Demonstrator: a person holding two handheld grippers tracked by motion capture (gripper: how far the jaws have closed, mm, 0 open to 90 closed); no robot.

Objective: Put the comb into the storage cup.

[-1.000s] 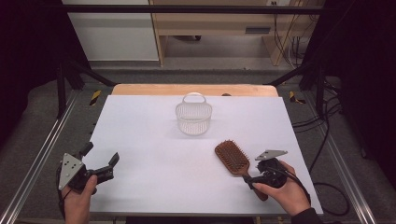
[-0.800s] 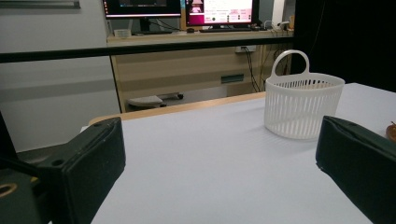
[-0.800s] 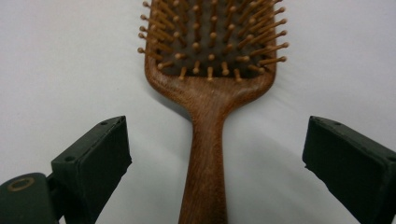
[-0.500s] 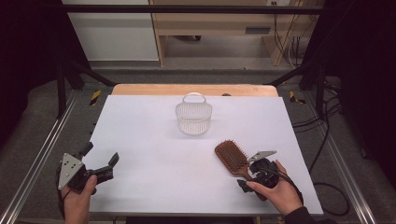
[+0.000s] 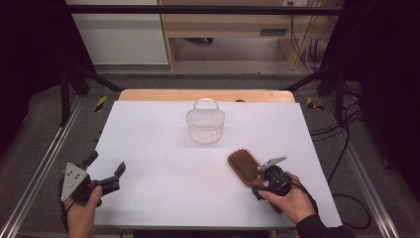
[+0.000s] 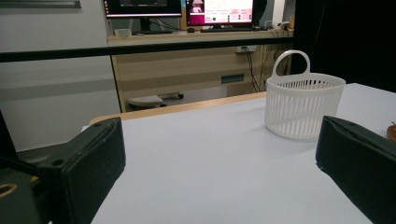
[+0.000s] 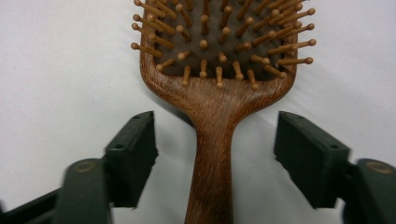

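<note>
Since the earlier frame, the right gripper [image 5: 261, 179] has slid forward along the hairbrush [image 5: 244, 166], its jaws closing in. From above, the brush lies bristles-up on the white table [image 5: 158, 148], near the basket [image 5: 205, 124]; the left gripper [image 5: 106, 171] hovers agape. Along the left gripper's jaws, the basket stands ahead. Along the right's, both pads [image 7: 132, 154] flank the handle without touching.

Three cams, one table

High view looks down and forward over the whole table [image 5: 148, 148]; both gripper views sit low, the left one sharing its basket [image 6: 303, 107].
</note>
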